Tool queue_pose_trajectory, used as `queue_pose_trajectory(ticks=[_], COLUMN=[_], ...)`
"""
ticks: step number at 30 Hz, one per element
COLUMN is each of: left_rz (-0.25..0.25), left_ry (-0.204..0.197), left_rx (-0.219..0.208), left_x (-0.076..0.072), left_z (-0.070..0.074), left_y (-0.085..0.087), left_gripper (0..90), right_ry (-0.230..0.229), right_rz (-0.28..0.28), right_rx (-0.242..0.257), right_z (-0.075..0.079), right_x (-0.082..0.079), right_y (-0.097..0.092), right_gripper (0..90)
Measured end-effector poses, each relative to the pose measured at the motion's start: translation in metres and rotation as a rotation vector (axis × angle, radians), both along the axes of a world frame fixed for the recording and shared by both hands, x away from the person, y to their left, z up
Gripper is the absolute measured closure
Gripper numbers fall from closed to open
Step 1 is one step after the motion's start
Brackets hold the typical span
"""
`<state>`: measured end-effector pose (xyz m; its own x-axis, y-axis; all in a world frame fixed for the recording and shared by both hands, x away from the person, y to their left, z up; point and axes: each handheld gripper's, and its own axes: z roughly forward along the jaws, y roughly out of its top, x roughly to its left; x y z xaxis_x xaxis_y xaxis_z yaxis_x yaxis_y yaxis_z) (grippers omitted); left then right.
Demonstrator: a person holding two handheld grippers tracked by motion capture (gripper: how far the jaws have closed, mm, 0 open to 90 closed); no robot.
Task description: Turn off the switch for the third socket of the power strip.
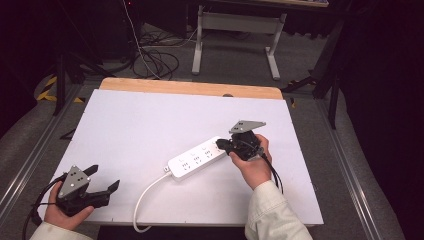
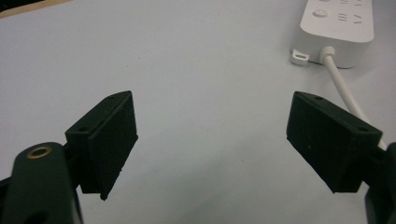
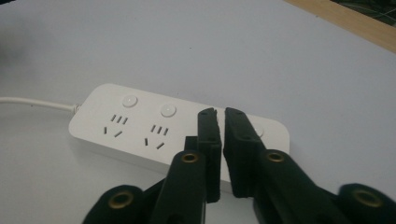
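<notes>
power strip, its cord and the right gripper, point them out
power strip point(image 1: 196, 160), high view, middle of its top face
cord point(image 1: 141, 199), high view, the curved stretch
right gripper point(image 3: 220, 122), right gripper view, between its closed fingers

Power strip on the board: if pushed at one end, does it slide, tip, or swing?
The power strip lies flat and low, so it probably slides rather than tips. Its smooth plastic looks slippery. The cord looks floppy, so it likely trails and may drag that end.

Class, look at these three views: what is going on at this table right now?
A person at a white table holds a two-jaw gripper in each hand. The right gripper, jaws nearly together, is over the far end of a white power strip, by its button row; whether it touches cannot be told. The left gripper sits open at the near left corner, apart from the strip. The strip's cable runs off the near edge.
</notes>
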<state>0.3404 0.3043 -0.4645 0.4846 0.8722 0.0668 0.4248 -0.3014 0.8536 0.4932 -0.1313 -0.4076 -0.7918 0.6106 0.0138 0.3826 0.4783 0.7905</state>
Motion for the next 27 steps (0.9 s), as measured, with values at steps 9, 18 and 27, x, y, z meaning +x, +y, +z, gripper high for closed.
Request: queue_pose_trajectory(ticks=[9,18,27], left_rz=[0.000,-0.001,-0.001], left_ry=[-0.001,-0.002,-0.002], left_rx=[0.000,0.002,0.002], left_x=[0.000,0.000,0.000], left_z=[0.000,0.000,0.000], left_y=[0.000,0.000,0.000], left_gripper=[16.8,16.8,16.8], right_ry=[-0.011,0.005,0.012], right_rz=[0.016,0.023,0.042], right_rx=[-0.027,-0.037,-0.044], right_z=[-0.014,-0.027,-0.038], right_x=[0.015,0.025,0.031], right_y=[0.015,0.023,0.032], right_gripper=[90.0,90.0,90.0])
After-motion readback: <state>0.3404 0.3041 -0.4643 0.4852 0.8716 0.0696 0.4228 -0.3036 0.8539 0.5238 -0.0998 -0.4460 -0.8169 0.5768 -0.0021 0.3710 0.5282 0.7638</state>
